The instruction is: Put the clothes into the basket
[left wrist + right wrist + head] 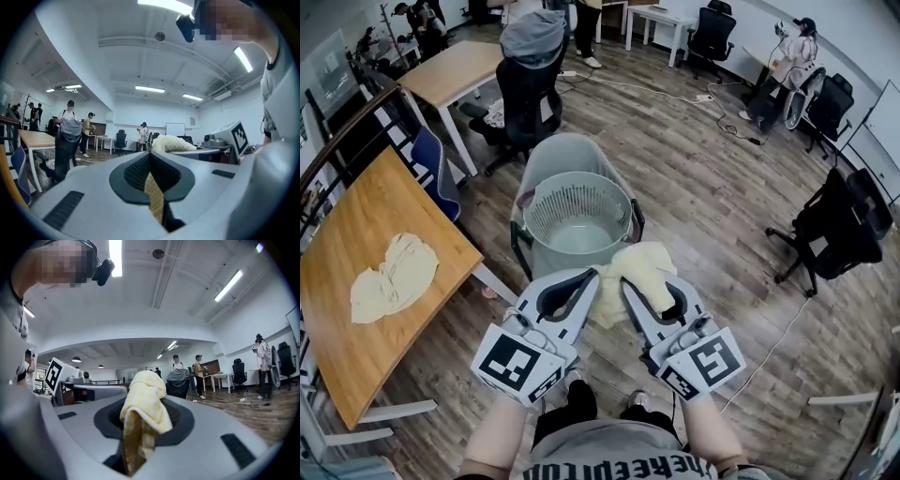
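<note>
I hold a pale yellow checked garment (639, 270) bunched between both grippers, just in front of the round grey basket (577, 212), which has nothing in it. My left gripper (588, 278) is shut on a thin edge of that garment (154, 196). My right gripper (629, 287) is shut on a thicker wad of the garment (142, 414), which bulges over its jaws. Both grippers point level, side by side, above the floor. A second yellow garment (392, 277) lies crumpled on the wooden table (356, 309) at the left.
The basket rests on a grey seat (567, 150). A blue chair (436, 173) stands by the table. A black office chair (525, 94) with a grey hoodie is behind the basket, another black chair (839, 225) at the right. A cable (769, 347) crosses the floor. People stand far off.
</note>
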The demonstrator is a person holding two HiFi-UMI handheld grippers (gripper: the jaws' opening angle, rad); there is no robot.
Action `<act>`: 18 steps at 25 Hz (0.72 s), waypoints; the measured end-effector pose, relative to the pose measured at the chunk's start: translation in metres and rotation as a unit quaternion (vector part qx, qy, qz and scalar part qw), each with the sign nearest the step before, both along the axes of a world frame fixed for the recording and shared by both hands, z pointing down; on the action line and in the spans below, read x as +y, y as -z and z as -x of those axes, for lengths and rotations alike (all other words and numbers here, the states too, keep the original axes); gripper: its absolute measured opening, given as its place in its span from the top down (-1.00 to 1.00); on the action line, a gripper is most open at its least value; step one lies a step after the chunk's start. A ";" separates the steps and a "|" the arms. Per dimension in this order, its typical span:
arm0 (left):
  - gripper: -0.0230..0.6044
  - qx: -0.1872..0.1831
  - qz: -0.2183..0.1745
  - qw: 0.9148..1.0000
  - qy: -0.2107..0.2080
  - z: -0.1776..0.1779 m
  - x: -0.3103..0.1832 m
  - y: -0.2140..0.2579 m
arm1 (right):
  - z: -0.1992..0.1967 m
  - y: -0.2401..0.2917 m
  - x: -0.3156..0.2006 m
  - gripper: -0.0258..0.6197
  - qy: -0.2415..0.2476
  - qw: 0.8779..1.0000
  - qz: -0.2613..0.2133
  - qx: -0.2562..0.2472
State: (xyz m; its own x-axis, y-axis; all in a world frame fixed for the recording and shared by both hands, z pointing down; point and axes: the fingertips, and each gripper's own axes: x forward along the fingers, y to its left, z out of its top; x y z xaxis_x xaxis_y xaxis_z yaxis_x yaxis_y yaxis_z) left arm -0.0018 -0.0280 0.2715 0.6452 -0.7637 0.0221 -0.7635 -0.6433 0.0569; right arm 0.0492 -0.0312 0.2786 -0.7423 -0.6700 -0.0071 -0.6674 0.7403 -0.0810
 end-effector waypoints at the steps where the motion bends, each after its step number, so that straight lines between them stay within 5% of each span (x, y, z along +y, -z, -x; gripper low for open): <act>1: 0.88 0.001 0.001 1.000 -0.004 0.003 -0.003 0.000 | 0.004 0.000 -0.003 0.56 -0.004 1.000 0.001 0.000; 18: 0.88 0.013 0.006 0.999 -0.043 0.046 -0.025 -0.007 | 0.047 -0.007 -0.018 0.56 -0.043 0.999 0.009 0.008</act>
State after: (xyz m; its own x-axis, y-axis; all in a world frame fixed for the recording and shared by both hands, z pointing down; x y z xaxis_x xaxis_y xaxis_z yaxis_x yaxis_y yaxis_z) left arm -0.0482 -0.0531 0.2786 0.7090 -0.7051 0.0143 -0.7035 -0.7057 0.0843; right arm 0.0023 -0.0490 0.2854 -0.6821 -0.7310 0.0177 -0.7296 0.6788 -0.0825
